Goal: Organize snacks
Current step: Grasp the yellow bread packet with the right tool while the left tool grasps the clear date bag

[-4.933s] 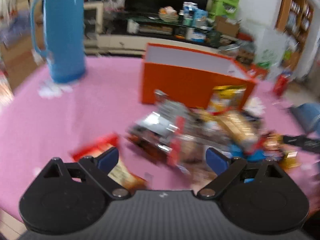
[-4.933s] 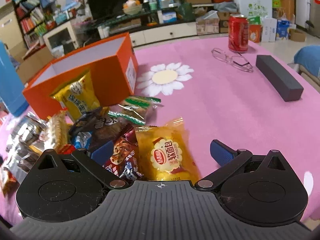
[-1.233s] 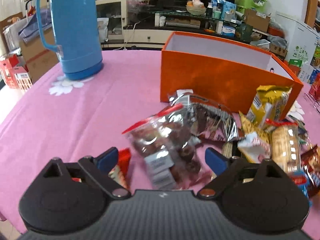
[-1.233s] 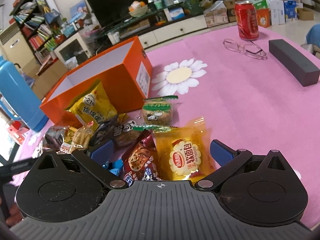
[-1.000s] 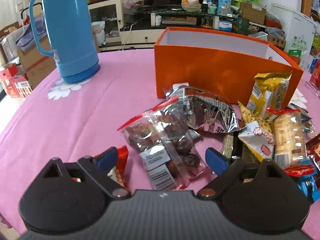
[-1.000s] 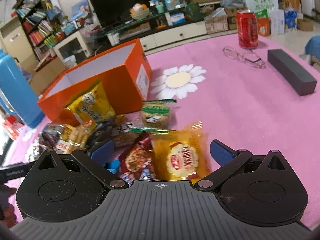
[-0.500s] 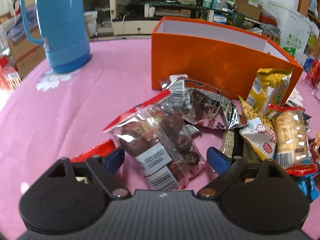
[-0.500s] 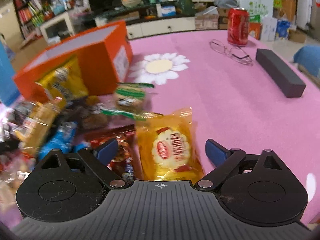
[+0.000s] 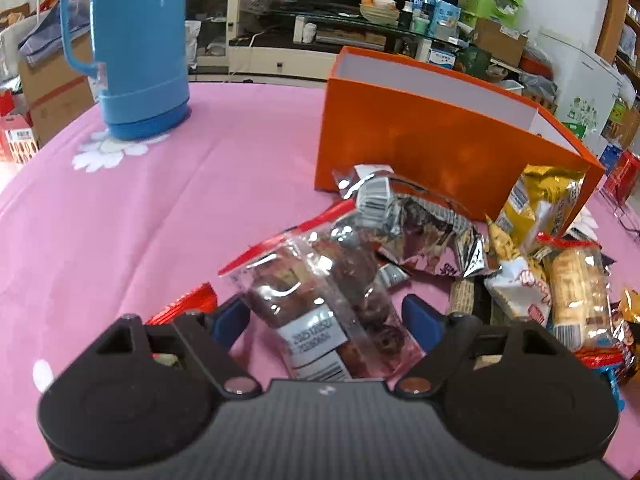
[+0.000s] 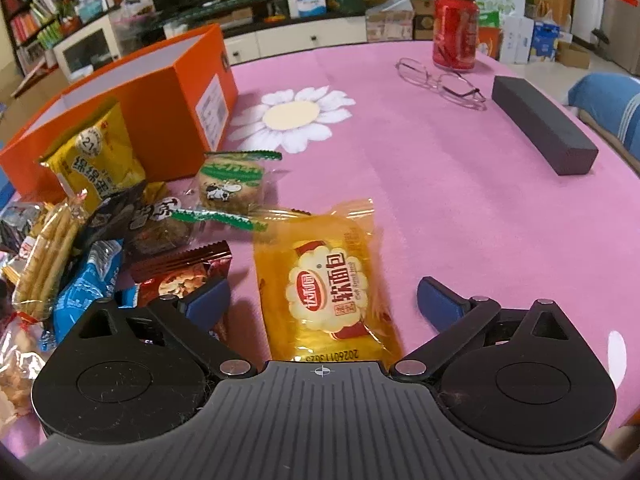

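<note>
Since a second ago the left gripper [image 9: 326,318] has crept in over the clear bag of dark snacks [image 9: 320,300]; its jaws are closing, bag between the pads, right pad not yet touching. The right gripper [image 10: 324,296] straddles the yellow bread packet [image 10: 326,284] on the pink tablecloth [image 10: 440,200], jaws opening, pads clear. To do well: centre each pack, close on its body, lift to the orange box [image 9: 420,136]. The bag's near end hides under the left gripper; left pad contact probably absent.

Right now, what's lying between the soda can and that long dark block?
A pair of glasses lies on the pink cloth between the soda can and the dark block, in the right wrist view.
</note>
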{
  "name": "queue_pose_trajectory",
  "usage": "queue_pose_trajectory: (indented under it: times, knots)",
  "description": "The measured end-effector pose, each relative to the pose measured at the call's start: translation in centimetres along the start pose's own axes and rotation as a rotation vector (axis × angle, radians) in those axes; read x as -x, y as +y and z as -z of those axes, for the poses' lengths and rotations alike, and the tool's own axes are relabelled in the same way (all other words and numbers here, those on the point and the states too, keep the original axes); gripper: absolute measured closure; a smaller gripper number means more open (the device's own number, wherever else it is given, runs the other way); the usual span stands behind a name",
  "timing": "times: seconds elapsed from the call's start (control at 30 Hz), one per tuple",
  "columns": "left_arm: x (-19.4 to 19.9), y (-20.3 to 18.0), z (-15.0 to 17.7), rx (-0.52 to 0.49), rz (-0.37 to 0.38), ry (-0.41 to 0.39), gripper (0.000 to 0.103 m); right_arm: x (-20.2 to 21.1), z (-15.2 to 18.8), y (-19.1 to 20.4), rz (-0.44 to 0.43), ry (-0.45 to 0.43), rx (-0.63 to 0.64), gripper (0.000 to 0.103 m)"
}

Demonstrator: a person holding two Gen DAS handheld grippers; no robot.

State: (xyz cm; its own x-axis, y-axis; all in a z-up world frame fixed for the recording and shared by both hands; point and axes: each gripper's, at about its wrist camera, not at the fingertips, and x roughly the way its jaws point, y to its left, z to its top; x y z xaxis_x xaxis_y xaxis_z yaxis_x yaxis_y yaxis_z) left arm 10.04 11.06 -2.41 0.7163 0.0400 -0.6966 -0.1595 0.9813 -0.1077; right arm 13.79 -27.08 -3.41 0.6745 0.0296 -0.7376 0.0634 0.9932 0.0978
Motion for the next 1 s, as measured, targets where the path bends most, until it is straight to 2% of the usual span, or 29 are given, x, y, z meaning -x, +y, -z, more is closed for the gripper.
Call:
queue_pose_trajectory:
  times: [0.03,0.17,0.33,0.37,0.47,0.53,0.6,0.73,0.8,0.83,0.87,0.93,0.97,1.0]
  knots:
    - [0.0,-0.2,0.2,-0.012,-0.009,-0.002,0.018,-0.1,0.0,0.1,0.005,0.002,0.006,0.012]
    - [-0.1,-1.0,0.5,-0.072,0.015,-0.016,0.028,0.0,0.1,0.1,0.003,-0.001,0.014,0.012]
    - [0.2,-2.4,0.9,-0.244,-0.013,-0.054,0.028,0.1,0.2,-0.1,-0.003,-0.004,0.024,0.012]
    - [0.0,-2.3,0.9,-0.251,-0.014,-0.052,0.023,0.0,0.2,-0.1,-0.003,-0.004,0.026,0.011]
    - [-0.1,-2.1,1.0,-0.25,-0.053,-0.059,0.013,-0.2,0.2,-0.1,0.008,-0.004,0.038,0.01]
    - [0.3,-1.9,1.1,-0.223,-0.085,-0.061,0.012,-0.2,0.2,0.0,0.015,-0.001,0.042,0.01]
    - [0.6,-1.6,1.2,-0.17,-0.071,-0.04,0.012,-0.1,0.2,-0.1,0.012,0.0,0.031,0.01]
    - [0.5,-1.7,1.1,-0.097,-0.1,-0.03,0.012,0.1,0.3,-0.3,0.003,0.002,0.021,0.01]
    - [0.0,-1.8,1.0,-0.069,-0.105,-0.016,0.022,0.2,0.4,-0.3,0.0,-0.001,0.022,0.011]
    - [-0.3,-1.6,0.8,-0.04,-0.083,0.0,0.03,0.2,0.4,-0.2,0.001,-0.002,0.027,0.012]
    - [-0.4,-1.3,0.7,-0.015,-0.056,0.011,0.034,0.2,0.5,-0.1,0.006,-0.005,0.038,0.014]
    - [-0.1,-1.1,0.6,-0.012,-0.043,0.009,0.041,0.2,0.7,0.2,0.02,-0.017,0.067,0.026]
    - [0.0,-1.0,0.7,-0.017,-0.037,0.009,0.042,0.4,0.8,0.4,0.026,-0.031,0.083,0.049]
    - [0.4,-0.8,0.8,-0.016,-0.031,0.008,0.042,0.7,0.8,0.5,0.022,-0.046,0.096,0.08]
